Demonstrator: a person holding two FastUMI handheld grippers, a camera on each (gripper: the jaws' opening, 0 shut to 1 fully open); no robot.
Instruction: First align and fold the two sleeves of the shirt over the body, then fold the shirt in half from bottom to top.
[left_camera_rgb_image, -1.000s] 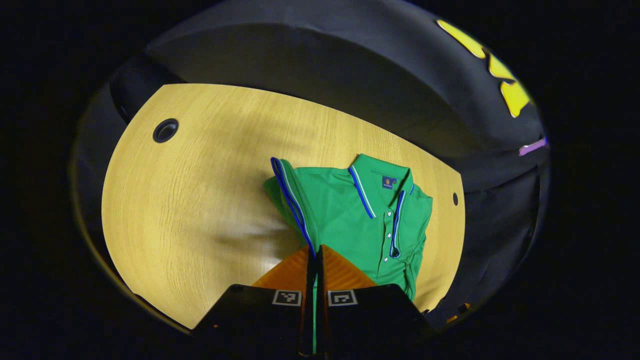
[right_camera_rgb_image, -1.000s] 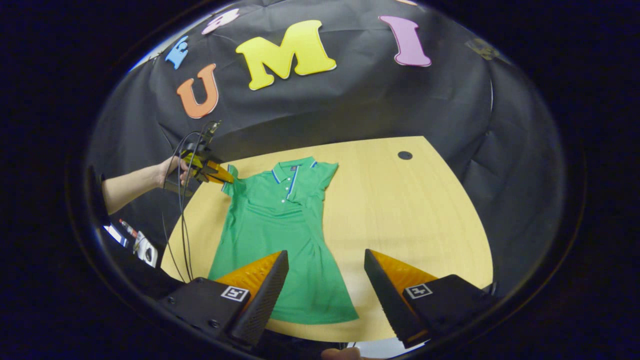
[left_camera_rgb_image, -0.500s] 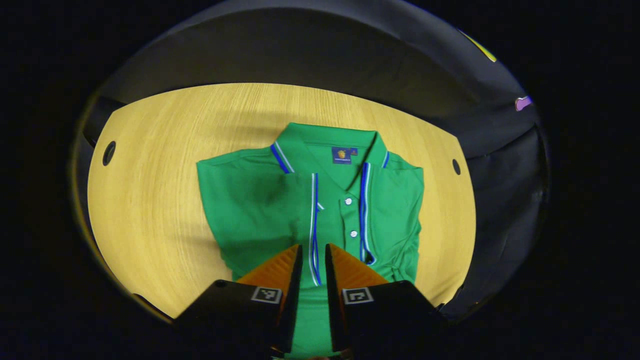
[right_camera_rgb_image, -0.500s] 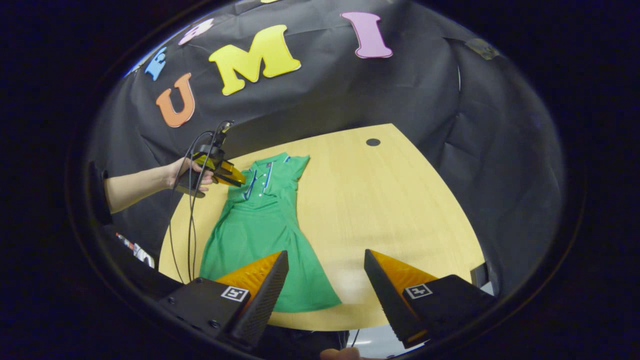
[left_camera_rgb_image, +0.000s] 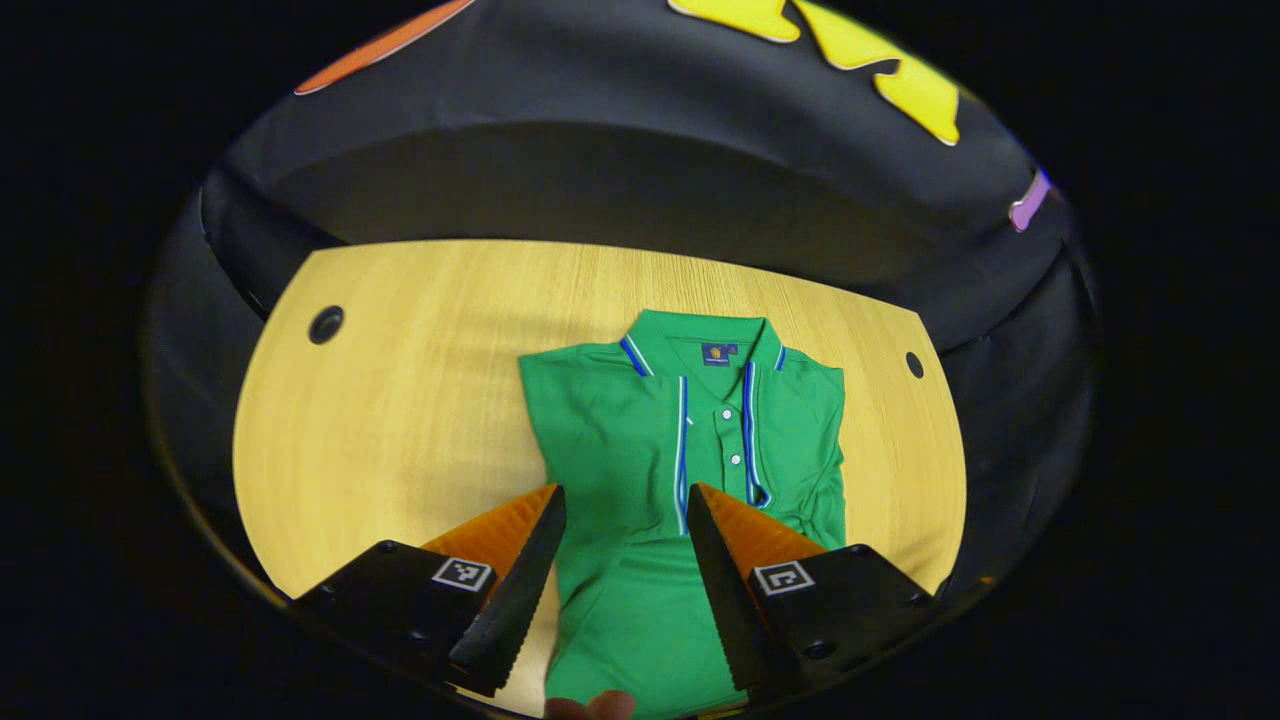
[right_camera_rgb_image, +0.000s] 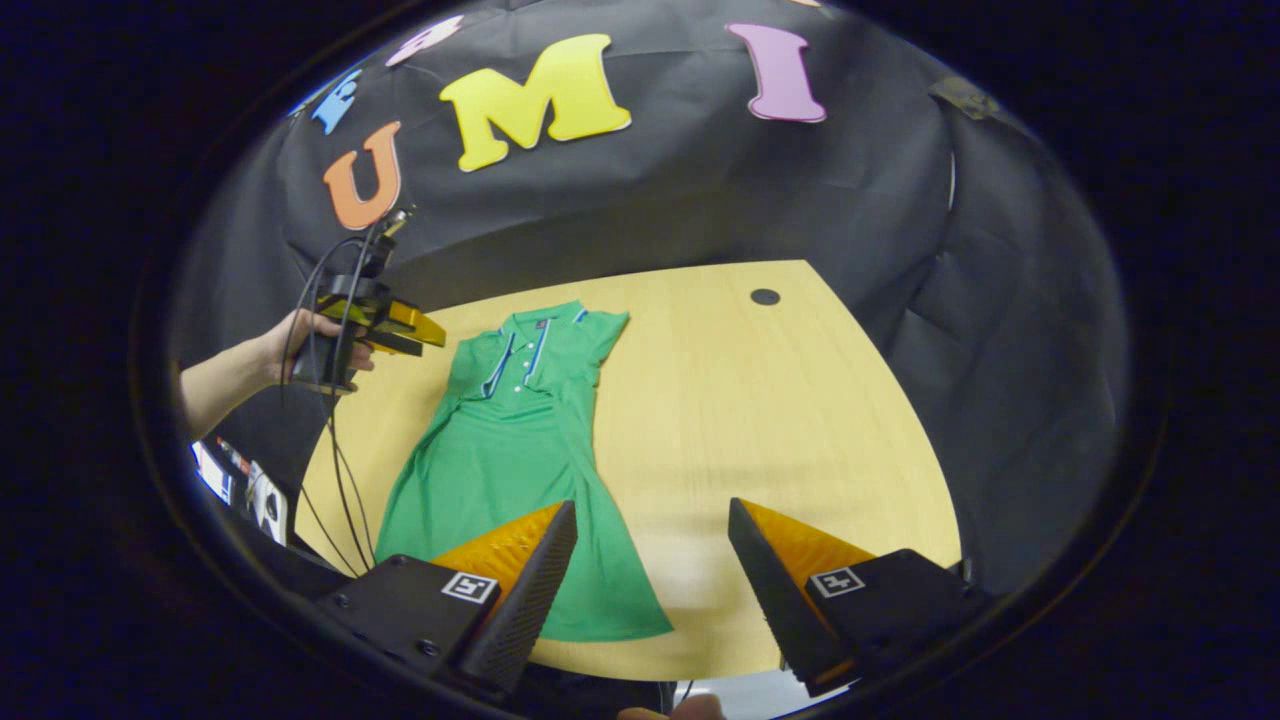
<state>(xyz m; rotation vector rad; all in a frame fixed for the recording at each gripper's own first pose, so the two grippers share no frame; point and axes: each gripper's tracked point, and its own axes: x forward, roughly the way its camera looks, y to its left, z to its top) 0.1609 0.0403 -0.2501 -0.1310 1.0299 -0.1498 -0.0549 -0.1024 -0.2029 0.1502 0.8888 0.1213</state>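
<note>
Green fabric under left gripper (left_camera_rgb_image: 625, 505): fingers spread apart, nothing between them, hanging over the shirt's chest just below the placket
Left gripper from afar (right_camera_rgb_image: 400, 328): held in a hand (right_camera_rgb_image: 300, 345) above the table's left edge, beside the shirt's shoulder, cables trailing down from it
Right gripper (right_camera_rgb_image: 652, 520): fingers wide apart, empty, over the near edge of the table by the shirt's hem
Shirt (left_camera_rgb_image: 690, 450): green polo with blue and white trim, lying flat on the table, collar toward the far edge, hem toward the near edge
Sleeves: both appear folded in over the body, their striped cuffs lying beside the button placket
Table (right_camera_rgb_image: 780, 420): pale wood, a round dark hole (right_camera_rgb_image: 765, 296) near its far right corner, bare to the right of the shirt
</note>
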